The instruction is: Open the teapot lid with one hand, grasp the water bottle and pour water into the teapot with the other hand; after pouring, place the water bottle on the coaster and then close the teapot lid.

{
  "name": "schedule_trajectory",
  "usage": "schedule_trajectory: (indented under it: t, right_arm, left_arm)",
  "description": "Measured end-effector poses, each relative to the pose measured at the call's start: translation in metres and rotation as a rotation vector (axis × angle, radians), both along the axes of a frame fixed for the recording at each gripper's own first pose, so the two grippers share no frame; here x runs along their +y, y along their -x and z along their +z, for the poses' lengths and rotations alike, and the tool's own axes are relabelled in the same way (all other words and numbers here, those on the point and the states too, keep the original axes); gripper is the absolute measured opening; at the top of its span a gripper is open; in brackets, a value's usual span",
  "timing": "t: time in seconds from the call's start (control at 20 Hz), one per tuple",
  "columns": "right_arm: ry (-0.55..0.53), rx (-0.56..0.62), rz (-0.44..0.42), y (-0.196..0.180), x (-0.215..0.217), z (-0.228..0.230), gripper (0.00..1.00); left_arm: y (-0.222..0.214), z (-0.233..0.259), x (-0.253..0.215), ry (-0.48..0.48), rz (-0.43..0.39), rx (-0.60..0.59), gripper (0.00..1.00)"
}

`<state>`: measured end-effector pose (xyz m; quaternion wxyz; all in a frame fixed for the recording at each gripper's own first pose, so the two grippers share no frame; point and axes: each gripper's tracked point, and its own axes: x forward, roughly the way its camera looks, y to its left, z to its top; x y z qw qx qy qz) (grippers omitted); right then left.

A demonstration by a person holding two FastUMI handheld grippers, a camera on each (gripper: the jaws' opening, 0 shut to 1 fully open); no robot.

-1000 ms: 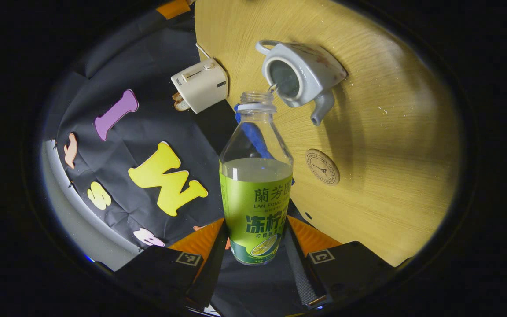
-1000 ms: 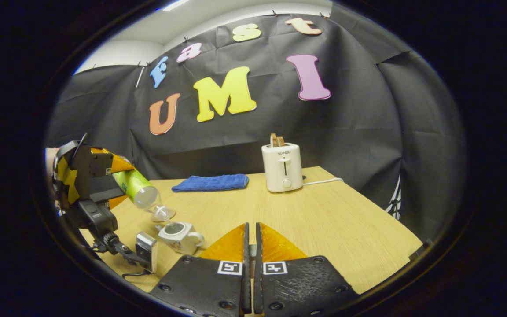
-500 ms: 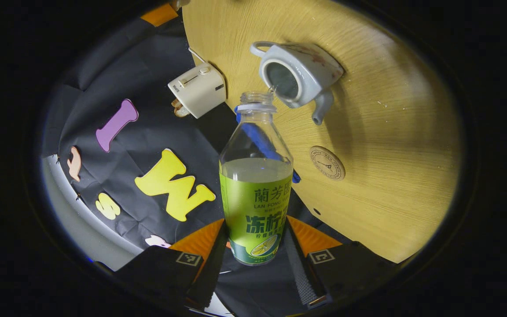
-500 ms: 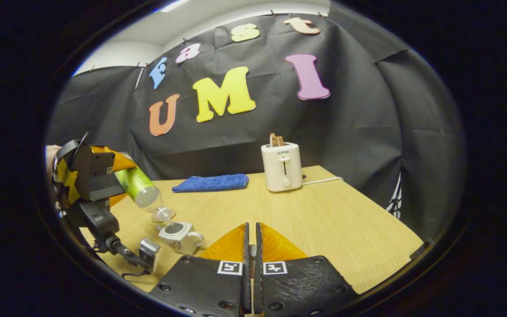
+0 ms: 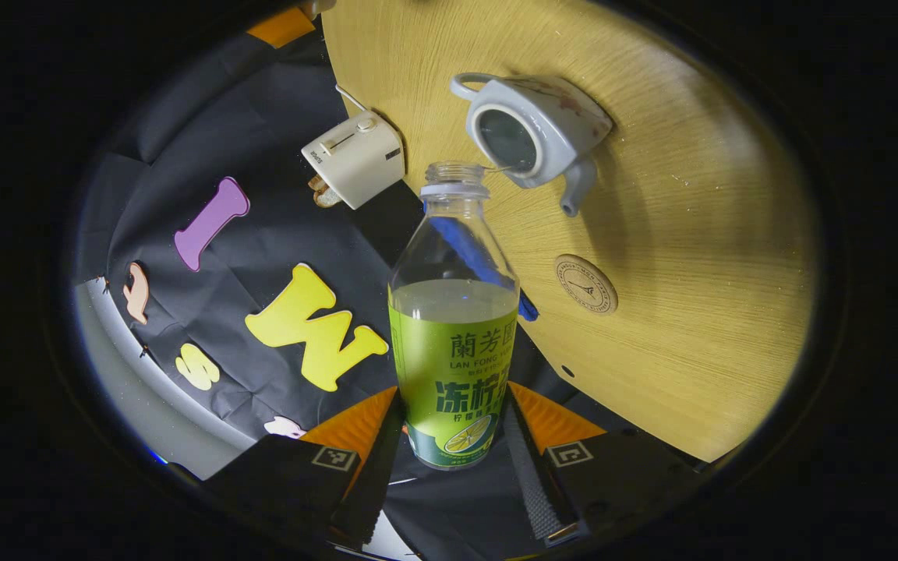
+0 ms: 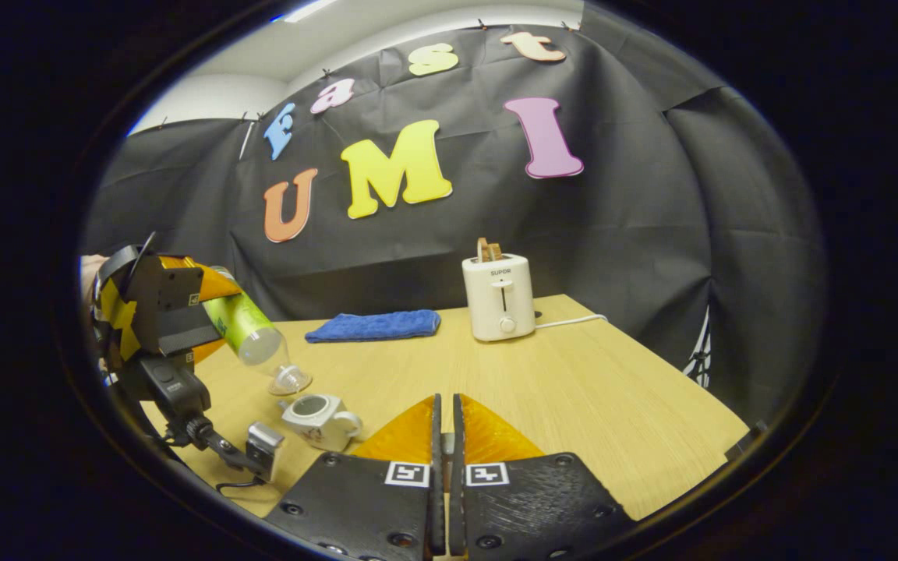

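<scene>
The water bottle (image 5: pixel 454 327) is being held by the left gripper (image 5: pixel 453 460), with both fingers pressed against the lower part of its green label. It is being tipped with its uncapped mouth just above the open top of the white teapot (image 5: pixel 533 140), and a thin thread of water is being passed from the mouth to the teapot's rim. In the right gripper view the water bottle (image 6: pixel 250 336) is being slanted downward over the teapot (image 6: pixel 316 419), which is being left standing uncovered on the wooden table (image 6: pixel 574 389). The round coaster (image 5: pixel 586 284) is lying on the table near the teapot, on its spout side, with nothing on it. A white toaster (image 6: pixel 499 297) and a blue cloth (image 6: pixel 375 324) are lying beyond the teapot, towards the booth wall. The right gripper (image 6: pixel 443 436) is being held with its fingers almost together; whether the lid is being gripped between them cannot be told.
</scene>
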<state>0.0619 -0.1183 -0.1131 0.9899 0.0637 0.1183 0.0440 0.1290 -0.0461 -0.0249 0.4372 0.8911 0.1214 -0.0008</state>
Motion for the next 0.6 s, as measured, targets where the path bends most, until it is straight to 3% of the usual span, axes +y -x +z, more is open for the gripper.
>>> schedule_trajectory:
  t: [0.3, 0.6]
  right_arm:
    - [-0.002, 0.001, -0.003, 0.001, -0.001, 0.0, 0.02]
    - [-0.007, -0.005, -0.012, 0.002, -0.002, 0.006, 0.02]
  left_arm:
    - [0.002, -0.006, 0.001, 0.059, 0.0, 0.012, 0.73]
    - [0.008, -0.021, 0.015, 0.297, 0.035, 0.04, 0.73]
